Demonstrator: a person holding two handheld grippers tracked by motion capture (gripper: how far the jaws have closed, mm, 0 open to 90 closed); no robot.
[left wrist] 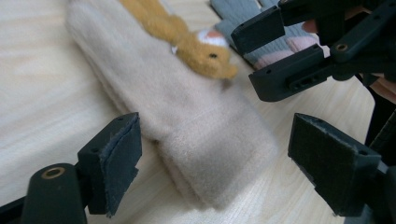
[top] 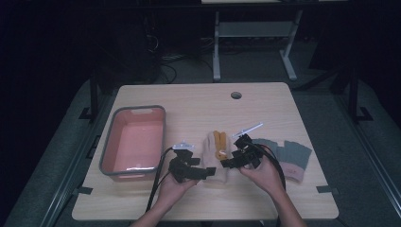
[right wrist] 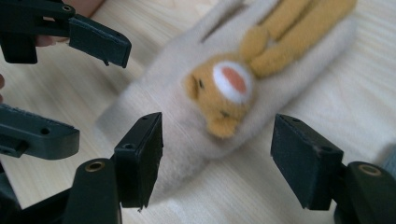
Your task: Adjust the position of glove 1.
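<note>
We flank the beige mitten (top: 215, 156) mid-table, its length running near to far. Left gripper (left wrist: 215, 158) spread at the near cuff; right gripper (right wrist: 217, 161) spread too, over the bear face.

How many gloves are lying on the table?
2. The beige fleece glove with an orange animal figure lies between the two grippers. The grey knitted glove with pink cuff lies at its right, partly hidden behind the right gripper.
</note>
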